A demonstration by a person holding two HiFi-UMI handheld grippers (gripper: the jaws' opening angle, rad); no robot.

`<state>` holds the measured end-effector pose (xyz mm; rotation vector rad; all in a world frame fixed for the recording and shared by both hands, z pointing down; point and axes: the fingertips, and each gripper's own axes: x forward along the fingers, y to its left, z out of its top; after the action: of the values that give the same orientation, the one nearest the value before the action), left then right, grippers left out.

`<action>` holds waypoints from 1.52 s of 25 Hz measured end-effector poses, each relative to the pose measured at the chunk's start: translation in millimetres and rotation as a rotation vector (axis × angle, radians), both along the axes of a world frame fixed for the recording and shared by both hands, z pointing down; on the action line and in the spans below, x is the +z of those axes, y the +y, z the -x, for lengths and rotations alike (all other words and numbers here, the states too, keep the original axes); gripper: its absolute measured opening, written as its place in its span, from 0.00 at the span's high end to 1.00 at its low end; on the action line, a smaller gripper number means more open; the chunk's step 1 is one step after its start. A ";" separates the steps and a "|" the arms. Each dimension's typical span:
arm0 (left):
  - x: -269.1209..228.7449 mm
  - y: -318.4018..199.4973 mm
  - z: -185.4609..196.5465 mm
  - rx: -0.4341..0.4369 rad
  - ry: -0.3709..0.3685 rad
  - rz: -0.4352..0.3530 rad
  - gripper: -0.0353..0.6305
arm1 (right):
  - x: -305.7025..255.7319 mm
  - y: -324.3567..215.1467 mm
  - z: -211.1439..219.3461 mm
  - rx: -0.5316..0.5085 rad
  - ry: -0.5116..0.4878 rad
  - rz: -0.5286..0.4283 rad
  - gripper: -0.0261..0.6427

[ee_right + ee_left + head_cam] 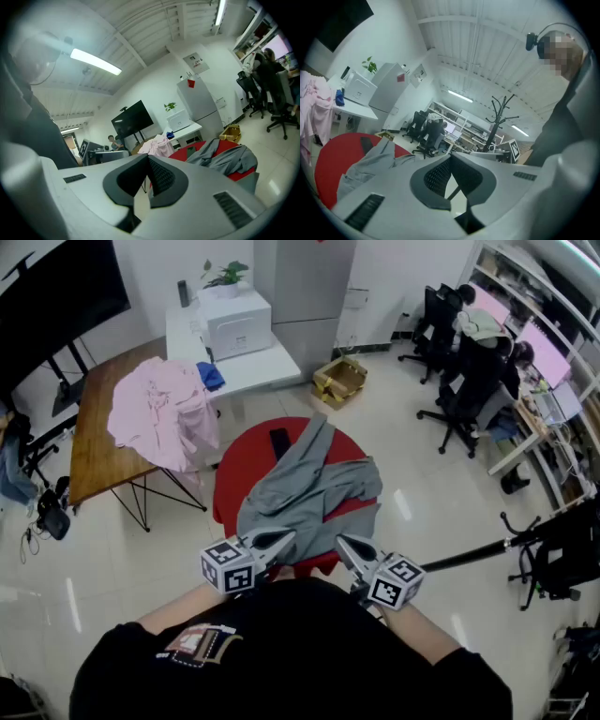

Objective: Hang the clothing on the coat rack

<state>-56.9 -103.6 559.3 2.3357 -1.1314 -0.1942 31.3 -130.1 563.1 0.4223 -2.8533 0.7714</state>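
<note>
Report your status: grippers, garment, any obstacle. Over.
Left gripper shut, empty. Right gripper shut, empty. Grey garment lies on red table, untouched. Rack at right; no obstacle seen.

A grey jacket [309, 488] lies in a heap on a round red table [234, 479] in the middle. At 6 o'clock the left gripper [289, 536] and right gripper [341, 540] point at its near edge, jaws together. A pink cloth [159, 413] hangs off a wood table [94, 451] at 10 o'clock. A black pole [469, 557] sticks out at 4 o'clock.
</note>
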 end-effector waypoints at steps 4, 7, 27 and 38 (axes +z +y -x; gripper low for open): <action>7.5 -7.2 34.6 -0.038 -0.073 -0.018 0.96 | 10.0 -15.9 31.8 -0.039 0.087 -0.023 0.96; 20.6 -3.2 61.2 -0.075 -0.070 0.012 0.96 | 31.8 -24.1 62.2 -0.085 0.171 -0.044 0.96; 61.9 63.8 193.5 -0.227 -0.071 0.188 0.96 | 257.6 -38.2 188.5 -0.368 0.815 0.024 0.66; 63.4 63.3 215.4 -0.205 -0.045 0.187 0.96 | 279.0 -35.7 193.3 -0.315 0.882 0.011 0.89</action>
<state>-272.3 -40.3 622.7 2.0695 -1.3511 -0.1050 -161.9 -165.8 842.1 0.2165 -2.0122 0.3918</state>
